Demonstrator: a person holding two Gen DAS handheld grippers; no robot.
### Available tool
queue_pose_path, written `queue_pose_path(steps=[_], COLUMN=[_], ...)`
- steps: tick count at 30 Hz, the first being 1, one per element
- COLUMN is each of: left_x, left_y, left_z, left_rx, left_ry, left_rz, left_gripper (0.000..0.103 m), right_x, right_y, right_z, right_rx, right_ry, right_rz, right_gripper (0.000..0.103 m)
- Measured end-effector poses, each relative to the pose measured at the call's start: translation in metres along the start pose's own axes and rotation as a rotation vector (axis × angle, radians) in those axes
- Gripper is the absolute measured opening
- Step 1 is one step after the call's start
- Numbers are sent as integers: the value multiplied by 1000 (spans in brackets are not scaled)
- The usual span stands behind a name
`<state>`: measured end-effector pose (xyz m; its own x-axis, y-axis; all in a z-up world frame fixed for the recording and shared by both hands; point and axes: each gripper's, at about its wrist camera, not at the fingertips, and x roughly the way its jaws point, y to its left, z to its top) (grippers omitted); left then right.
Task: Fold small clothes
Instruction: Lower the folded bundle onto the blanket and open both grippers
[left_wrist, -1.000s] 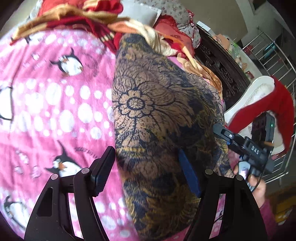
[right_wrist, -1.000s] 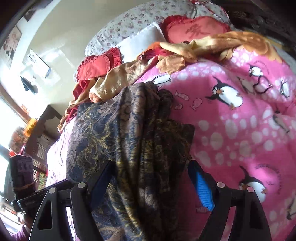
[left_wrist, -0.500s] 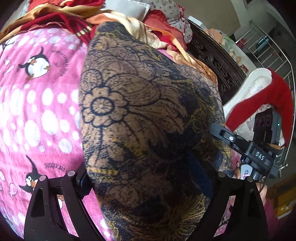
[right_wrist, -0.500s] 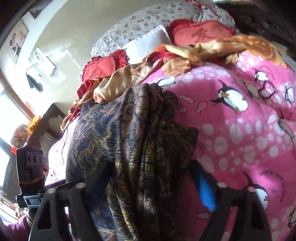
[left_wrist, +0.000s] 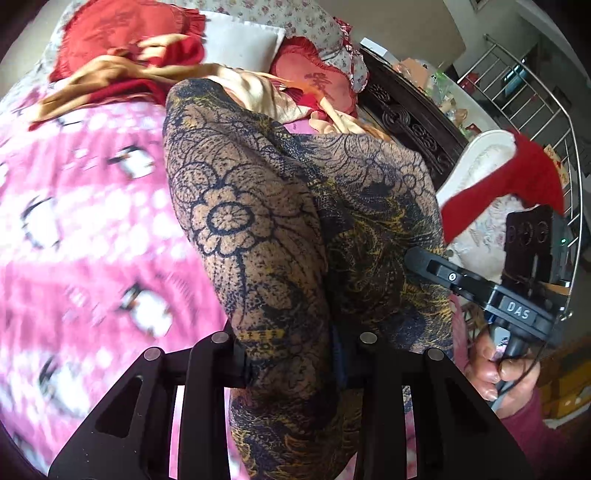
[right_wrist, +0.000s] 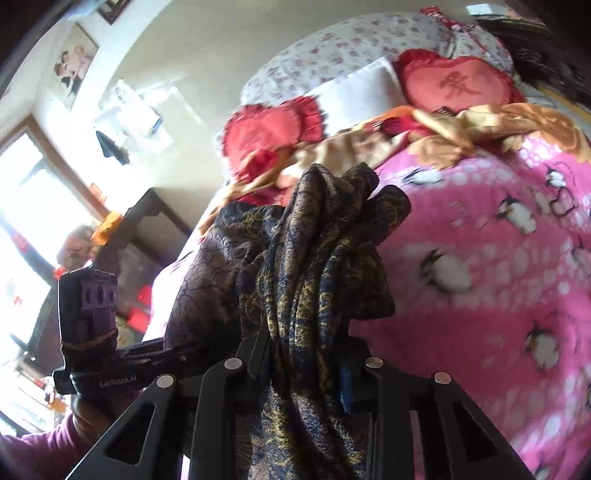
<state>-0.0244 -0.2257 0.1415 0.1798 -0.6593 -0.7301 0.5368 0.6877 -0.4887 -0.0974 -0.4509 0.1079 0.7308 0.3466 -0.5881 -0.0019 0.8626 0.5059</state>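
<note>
A dark navy and gold flower-print garment (left_wrist: 258, 221) is raised in a bunch above the pink penguin blanket (left_wrist: 92, 221). My left gripper (left_wrist: 291, 354) is closing, and its pads pinch a fold of the cloth at the near edge. In the right wrist view the same garment (right_wrist: 325, 258) hangs in gathered folds, and my right gripper (right_wrist: 303, 362) is closing with its pads pressed on them. Each view shows the other gripper at the side: the right gripper (left_wrist: 417, 258) against the cloth's right edge, the left gripper (right_wrist: 184, 349) under its left edge.
Red heart cushions (right_wrist: 454, 85), a white pillow (right_wrist: 354, 92) and tan and red clothes (left_wrist: 122, 70) lie at the head of the bed. A dark carved wooden frame (left_wrist: 413, 122), a white chair with red cloth (left_wrist: 498, 184) and a metal rack (left_wrist: 535, 92) stand at the right.
Both grippers went from wide open around the garment to closed on it. They have risen, and the cloth has lifted off the blanket and bunched up.
</note>
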Motion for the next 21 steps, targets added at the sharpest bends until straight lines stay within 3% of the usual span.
queue_pose_path(steps=[4, 7, 9, 11, 12, 15, 17, 21], left_x=[-36, -41, -30, -20, -20, -32, -38, -52], left_y=[13, 29, 44, 57, 60, 58, 53, 51], left_z=[-33, -63, -81, -93, -96, -100, -98, -100], left_rx=[-20, -60, -90, -122, -134, -137, -116, -84], left_ry=[22, 60, 90, 101, 88, 50, 34, -10], left_rz=[39, 81, 129, 159, 162, 197, 215, 285], left_gripper=[30, 30, 30, 31, 36, 43, 44, 63], right_x=[-1, 20, 43, 62, 63, 45, 33, 25], right_y=[28, 34, 29, 20, 16, 16, 28, 68], right_z=[-28, -53, -69, -83, -87, -85, -78, -63], right_rx=[11, 41, 66, 92, 103, 142, 75, -102], right_ry=[38, 100, 168, 232, 229, 197, 169, 131], right_rz=[64, 74, 51, -31, -51, -49, -80, -62], right_gripper=[27, 27, 29, 30, 37, 38, 38, 38])
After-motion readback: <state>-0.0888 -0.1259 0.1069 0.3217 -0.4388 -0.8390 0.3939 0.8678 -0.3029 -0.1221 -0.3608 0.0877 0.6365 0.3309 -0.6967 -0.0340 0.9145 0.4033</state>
